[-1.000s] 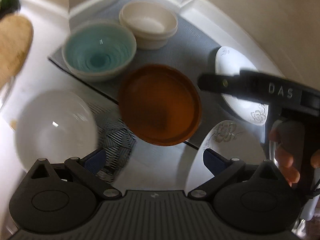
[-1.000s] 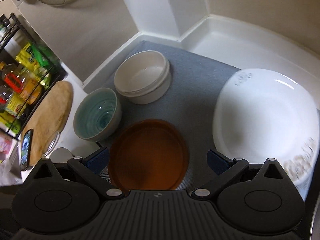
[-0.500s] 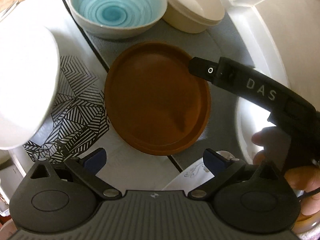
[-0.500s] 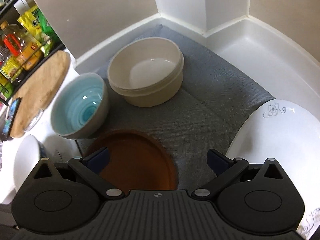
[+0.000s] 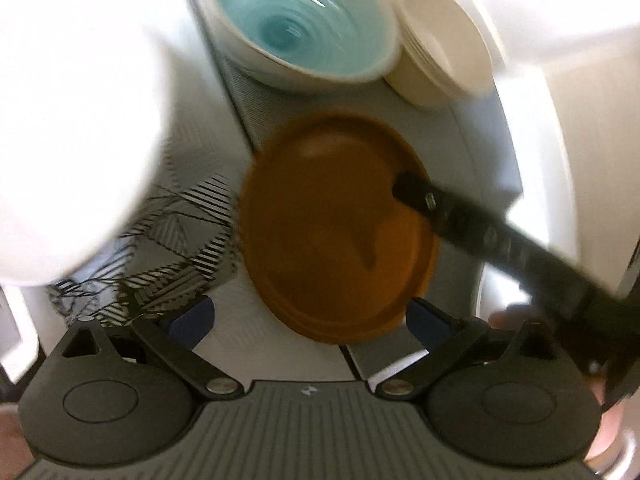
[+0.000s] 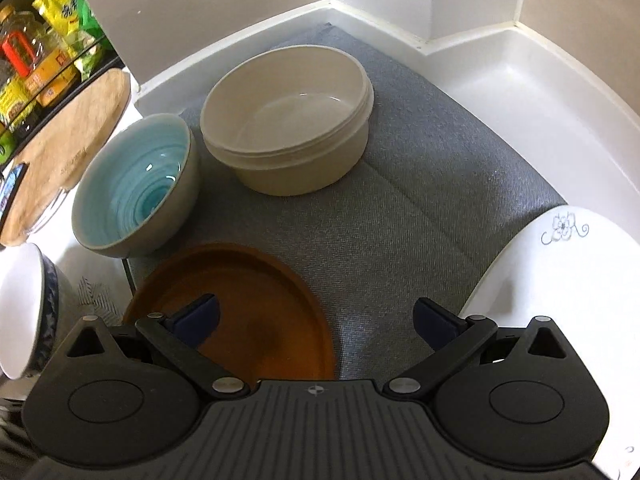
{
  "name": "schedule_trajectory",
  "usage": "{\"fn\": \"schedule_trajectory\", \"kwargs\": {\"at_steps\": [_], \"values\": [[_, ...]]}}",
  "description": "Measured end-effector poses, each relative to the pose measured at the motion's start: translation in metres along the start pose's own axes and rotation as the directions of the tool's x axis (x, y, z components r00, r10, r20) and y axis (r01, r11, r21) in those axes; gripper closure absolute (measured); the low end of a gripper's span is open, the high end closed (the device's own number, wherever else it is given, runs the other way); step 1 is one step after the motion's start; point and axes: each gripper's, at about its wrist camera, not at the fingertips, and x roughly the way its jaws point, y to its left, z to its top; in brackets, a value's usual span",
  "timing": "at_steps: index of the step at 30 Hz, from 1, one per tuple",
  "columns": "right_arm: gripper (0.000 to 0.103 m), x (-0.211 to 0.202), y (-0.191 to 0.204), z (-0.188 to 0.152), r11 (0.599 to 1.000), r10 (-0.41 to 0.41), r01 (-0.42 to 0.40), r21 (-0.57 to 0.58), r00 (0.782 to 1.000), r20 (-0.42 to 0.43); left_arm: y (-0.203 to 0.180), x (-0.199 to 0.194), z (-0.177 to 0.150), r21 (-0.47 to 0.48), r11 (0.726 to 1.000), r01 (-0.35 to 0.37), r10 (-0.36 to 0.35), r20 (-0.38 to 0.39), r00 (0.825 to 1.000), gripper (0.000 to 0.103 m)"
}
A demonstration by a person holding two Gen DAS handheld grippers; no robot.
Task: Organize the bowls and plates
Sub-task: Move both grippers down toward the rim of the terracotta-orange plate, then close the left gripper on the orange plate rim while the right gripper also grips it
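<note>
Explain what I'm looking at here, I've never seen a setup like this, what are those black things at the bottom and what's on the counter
There is no robot here. A person holds a handheld grasping tool in each hand, and each one carries a wide-angle camera looking forward along its two fingers. The black shapes along the bottom edge are the tool's own body.

One picture is from the left tool, the other from the right tool. Both are open and hold nothing. In the left view, which is blurred, the right one also shows as a black bar reaching in over the brown plate.

A grey mat lies in a counter corner. On it stand a blue bowl and a cream bowl, with the brown plate in front, overhanging the mat edge. A white flowered plate sits at the right, a white bowl at the left.
</note>
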Motion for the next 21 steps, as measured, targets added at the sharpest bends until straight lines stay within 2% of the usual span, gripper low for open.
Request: {"fn": "schedule_trajectory", "kwargs": {"at_steps": [2, 4, 5, 6, 7, 8, 9, 10, 11, 15, 21], "values": [[0.001, 0.002, 0.003, -0.001, 1.0, -0.014, 0.014, -0.024, 1.0, -0.003, 0.007, -0.006, -0.001, -0.037, 0.999, -0.003, 0.005, 0.04, 0.999, 0.014], [0.011, 0.002, 0.007, -0.002, 0.998, -0.022, 0.022, -0.052, 1.0, -0.007, 0.012, -0.01, 0.001, -0.056, 0.998, -0.02, 0.024, 0.073, 0.997, 0.024], [0.016, 0.004, 0.008, -0.003, 0.998, -0.018, 0.017, -0.058, 1.0, -0.023, 0.013, -0.011, 0.003, -0.057, 0.998, -0.029, 0.034, 0.084, 0.996, 0.034], [0.021, 0.006, 0.009, -0.004, 0.998, -0.016, 0.014, -0.057, 0.999, -0.033, 0.014, -0.012, 0.003, -0.055, 0.998, -0.042, 0.047, 0.095, 0.994, 0.049], [0.03, 0.004, 0.01, -0.006, 0.997, -0.024, 0.023, -0.068, 1.0, -0.014, 0.015, -0.012, 0.003, -0.051, 0.997, -0.054, 0.059, 0.102, 0.993, 0.057], [0.037, 0.003, 0.012, -0.008, 0.996, -0.035, 0.035, -0.084, 0.999, -0.003, 0.018, -0.012, 0.007, -0.046, 0.996, -0.07, 0.074, 0.106, 0.992, 0.074], [0.058, 0.001, 0.014, -0.01, 0.993, -0.056, 0.057, -0.104, 0.998, 0.012, 0.018, -0.011, 0.008, -0.039, 0.996, -0.081, 0.084, 0.107, 0.991, 0.096], [0.081, -0.001, 0.015, -0.012, 0.99, -0.074, 0.076, -0.115, 0.997, 0.024, 0.019, -0.008, 0.009, -0.029, 0.996, -0.084, 0.086, 0.094, 0.992, 0.096], [0.091, -0.002, 0.014, -0.012, 0.991, -0.07, 0.073, -0.109, 0.997, 0.026, 0.016, -0.008, 0.013, -0.027, 0.996, -0.083, 0.085, 0.089, 0.992, 0.096], [0.092, -0.009, 0.011, -0.016, 0.995, -0.06, 0.062, -0.079, 0.998, 0.031, 0.01, -0.013, 0.01, 0.039, 0.994, -0.102, 0.096, 0.138, 0.986, 0.097], [0.092, -0.035, 0.013, -0.019, 0.996, -0.075, 0.081, -0.049, 0.991, 0.109, -0.002, -0.03, 0.001, 0.098, 0.992, -0.08, 0.062, 0.174, 0.983, 0.097]]}}
